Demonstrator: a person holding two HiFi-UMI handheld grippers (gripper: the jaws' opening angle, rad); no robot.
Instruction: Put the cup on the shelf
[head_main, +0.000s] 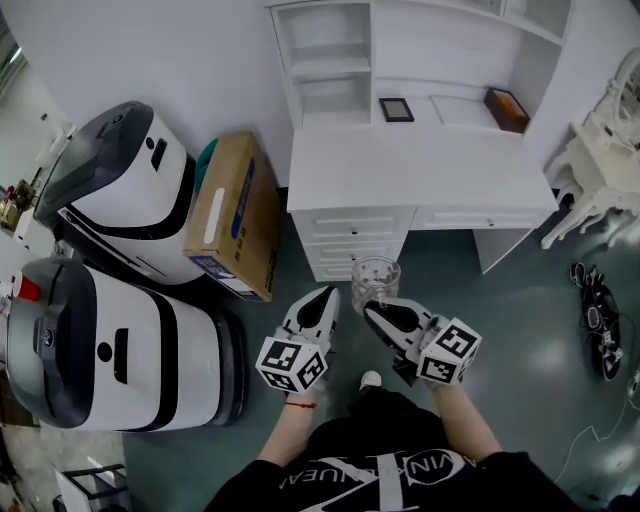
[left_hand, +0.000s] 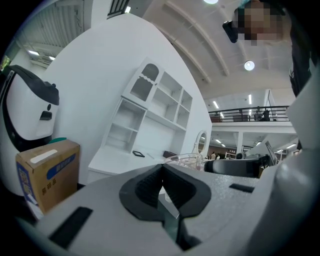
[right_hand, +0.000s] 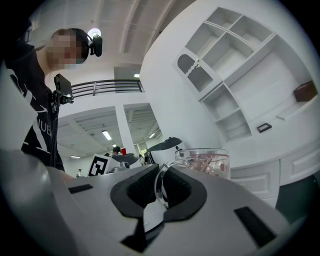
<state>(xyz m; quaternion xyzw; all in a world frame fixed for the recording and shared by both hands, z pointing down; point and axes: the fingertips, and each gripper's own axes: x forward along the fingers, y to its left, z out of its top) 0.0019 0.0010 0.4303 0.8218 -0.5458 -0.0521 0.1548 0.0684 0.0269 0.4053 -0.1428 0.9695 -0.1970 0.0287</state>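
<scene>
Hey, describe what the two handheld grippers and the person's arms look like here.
The left gripper and right gripper share light grey, wedge-shaped bodies tapering to black ribbed pads. Each carries a white cube with black square markers: left cube, right cube. No cables show. The person wears a black top with white lettering, forearms uncovered, and a thin red band on the left wrist.

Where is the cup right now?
The cup is in the middle of the head view, held by its handle in the right claw, just in front of the drawers of the white desk.
</scene>
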